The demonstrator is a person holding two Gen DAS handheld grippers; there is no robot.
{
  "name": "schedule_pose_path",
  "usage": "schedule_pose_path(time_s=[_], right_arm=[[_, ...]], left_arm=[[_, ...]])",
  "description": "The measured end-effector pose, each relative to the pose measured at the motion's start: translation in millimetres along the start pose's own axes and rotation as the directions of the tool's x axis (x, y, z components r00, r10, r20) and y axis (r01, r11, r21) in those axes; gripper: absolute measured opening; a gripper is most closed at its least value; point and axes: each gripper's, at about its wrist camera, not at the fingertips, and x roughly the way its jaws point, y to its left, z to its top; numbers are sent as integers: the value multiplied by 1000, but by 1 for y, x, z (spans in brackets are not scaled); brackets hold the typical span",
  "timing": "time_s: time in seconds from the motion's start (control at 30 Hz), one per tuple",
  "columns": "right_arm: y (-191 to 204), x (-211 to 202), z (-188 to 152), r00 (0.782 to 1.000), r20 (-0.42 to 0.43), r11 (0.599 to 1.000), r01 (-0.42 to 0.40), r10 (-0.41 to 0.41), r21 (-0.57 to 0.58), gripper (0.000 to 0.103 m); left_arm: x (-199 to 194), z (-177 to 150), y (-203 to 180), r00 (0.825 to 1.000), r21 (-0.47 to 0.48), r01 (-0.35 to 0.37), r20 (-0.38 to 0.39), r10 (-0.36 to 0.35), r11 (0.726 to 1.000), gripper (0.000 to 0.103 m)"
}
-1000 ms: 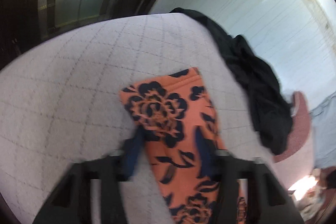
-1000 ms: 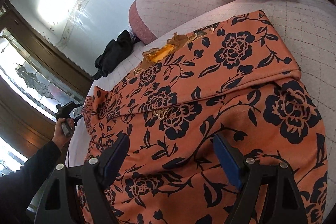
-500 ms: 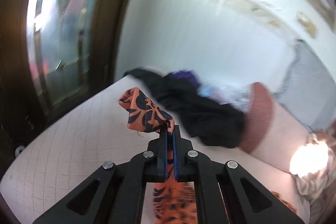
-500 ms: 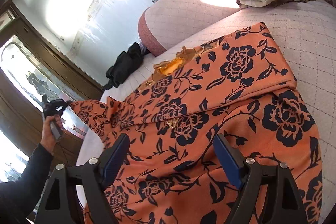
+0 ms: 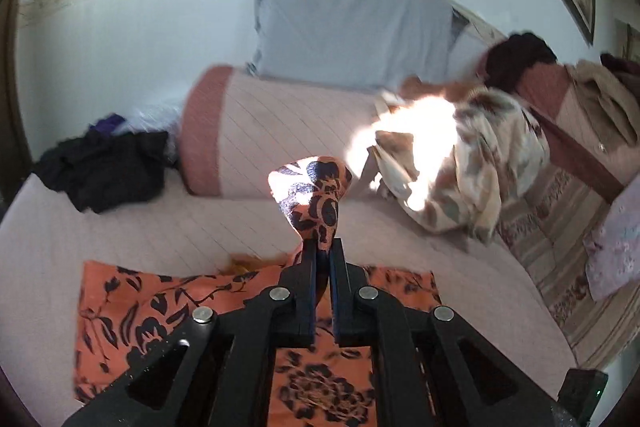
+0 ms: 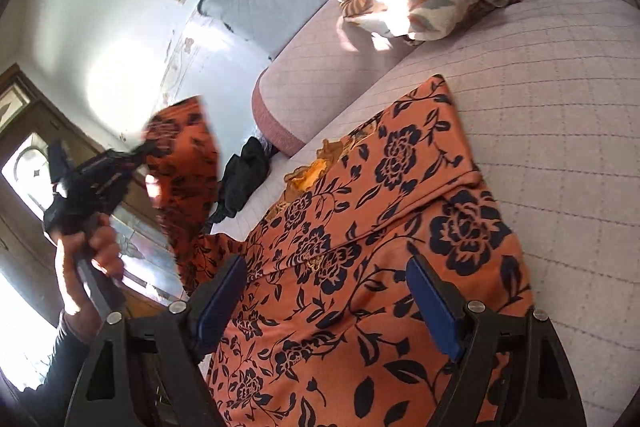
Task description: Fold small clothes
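1. The orange garment with dark navy flowers lies spread on the quilted bed; part of it is folded over, with a crease running across the cloth.
2. The left tool pinches one end of that garment, and a bunch of the cloth sticks up past its tips. Its jaws are nearly together and have just been opening slightly, with the fabric between them.
3. In the right wrist view, a hand holds the left tool up off the bed, and the gripped cloth hangs from it in a lifted, blurred flap.
4. The right tool hovers over the near part of the garment with its jaws spread wide, gripping nothing.
5. A black garment sits crumpled near the end of a pink bolster.
6. A floral cream cloth lies heaped in a sunlit patch beyond the orange garment.
7. A grey pillow leans on the wall behind the bolster.
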Motion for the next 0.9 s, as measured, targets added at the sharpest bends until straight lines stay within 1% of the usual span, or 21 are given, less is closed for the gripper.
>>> schedule_pose_path(time_s=[0.03, 0.07, 0.1, 0.13, 0.17, 0.23, 0.27, 0.3, 0.33, 0.37, 0.4, 0.47, 0.5, 0.53, 0.6, 0.67, 0.73, 0.77, 0.83, 0.87, 0.9], right_arm=[[-3, -1, 1, 1000, 1, 1000, -2, 2, 11, 85], [-5, -2, 3, 1000, -1, 1000, -5, 5, 21, 85], [-7, -3, 3, 1000, 2, 1000, -3, 3, 27, 85], [-8, -4, 4, 1000, 4, 1000, 1, -2, 29, 85], [-8, -4, 4, 1000, 1, 1000, 0, 0, 31, 85], [-7, -4, 3, 1000, -2, 1000, -3, 3, 28, 85], [-6, -4, 2, 1000, -5, 1000, -2, 2, 22, 85], [-4, -2, 1, 1000, -9, 1000, -1, 1, 16, 85], [-2, 0, 1, 1000, -15, 1000, 2, -2, 7, 85], [0, 2, 1, 1000, -25, 1000, 11, -11, 0, 85], [1, 6, 2, 999, -37, 1000, 24, -24, -2, 85], [4, 15, 11, 998, -53, 999, 45, -44, 12, 86], [7, 21, 18, 997, -60, 999, 48, -47, 14, 86], [12, 33, 29, 995, -76, 998, 64, -64, 7, 86], [14, 63, 50, 989, -131, 997, 70, -66, 29, 86], [8, 97, 65, 979, -181, 990, 110, -92, 93, 86], [-3, 126, 71, 963, -237, 975, 165, -126, 150, 85], [-10, 137, 71, 956, -244, 959, 210, -161, 190, 85], [-20, 149, 67, 944, -256, 936, 267, -207, 229, 84], [-22, 151, 65, 943, -244, 924, 289, -228, 253, 81], [-23, 153, 64, 945, -226, 919, 294, -237, 263, 77]], left_arm=[[21, -12, -6, 998, 17, 6, -65, -5, 1000, 16], [44, -33, -14, 986, 31, 17, -165, -11, 999, 39], [61, -49, -15, 966, 36, 39, -257, -28, 999, 51], [71, -65, -13, 945, 29, 53, -326, -41, 998, 51], [65, -78, -8, 942, 13, 52, -333, -45, 999, 51], [50, -89, 15, 946, -4, 41, -322, -40, 999, 51], [41, -88, 26, 950, -23, 33, -309, -38, 999, 52], [27, -85, 43, 959, -48, 31, -280, -43, 998, 56], [10, -86, 63, 969, -63, 18, -243, -33, 998, 58], [-1, -76, 79, 978, -76, -18, -209, 1, 997, 64], [-16, -79, 100, 983, -93, -72, -173, 55, 993, 72], [-35, -79, 137, 982, -114, -161, -121, 148, 980, 74], [-42, -85, 155, 977, -134, -199, -105, 185, 971, 74], [-47, -91, 171, 973, -158, -222, -99, 208, 962, 74], [-54, -103, 198, 969, -219, -244, -93, 229, 945, 74], [-56, -117, 217, 969, -274, -247, -80, 234, 930, 74], [-54, -126, 229, 971, -312, -238, -78, 224, 920, 74], [-50, -131, 232, 974, -320, -228, -80, 214, 920, 74], [-42, -139, 236, 974, -333, -225, -78, 211, 916, 74], [-40, -142, 238, 974, -324, -226, -79, 212, 919, 74], [-38, -144, 239, 973, -315, -232, -79, 218, 920, 74]])
